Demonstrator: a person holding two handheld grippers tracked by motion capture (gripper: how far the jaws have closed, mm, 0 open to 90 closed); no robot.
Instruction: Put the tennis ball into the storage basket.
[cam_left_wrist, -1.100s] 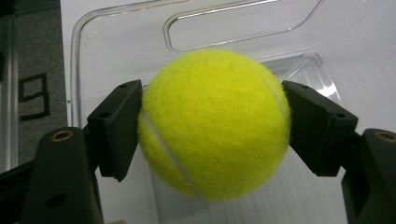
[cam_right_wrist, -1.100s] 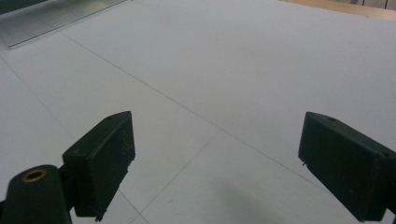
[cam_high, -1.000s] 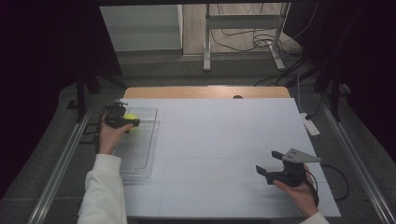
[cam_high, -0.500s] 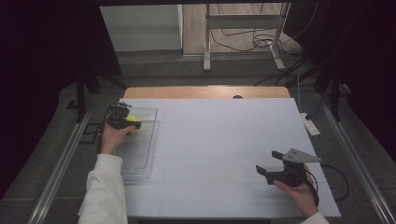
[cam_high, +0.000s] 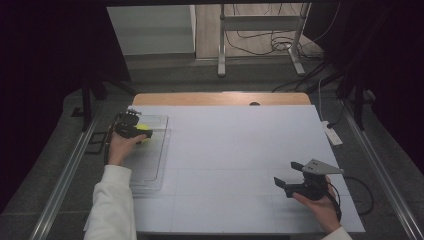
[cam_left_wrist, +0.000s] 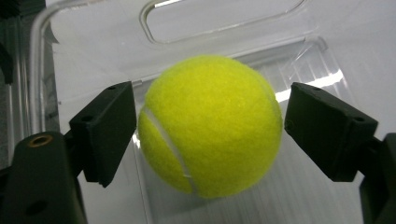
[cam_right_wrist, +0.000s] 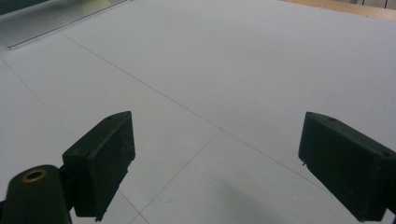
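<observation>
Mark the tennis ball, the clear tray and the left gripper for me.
tennis ball (cam_left_wrist: 210, 126), left gripper view, middle of the yellow felt.
clear tray (cam_high: 150, 172), high view, bare floor near its front end.
left gripper (cam_left_wrist: 210, 140), left gripper view, midway between its fingertips, jaws apart beside the ball.

1. The high view looks forward and down from above the person's side of the table (cam_high: 240, 150), from far enough off to take in the whole white top and the floor beyond it.
2. The left gripper view rides on the left gripper (cam_high: 131, 127) and looks along its jaws from very near, down into a clear tray (cam_left_wrist: 93, 42) at a tennis ball (cam_left_wrist: 210, 126).
3. The right gripper view rides on the right gripper (cam_high: 292, 184), low over the table, facing across the bare white top toward the far wooden edge.
4. The high and left gripper views share the tray (cam_high: 150, 160) and ball (cam_high: 143, 128); the right gripper view catches the tray's edge (cam_right_wrist: 56, 18) at its upper left.
</observation>
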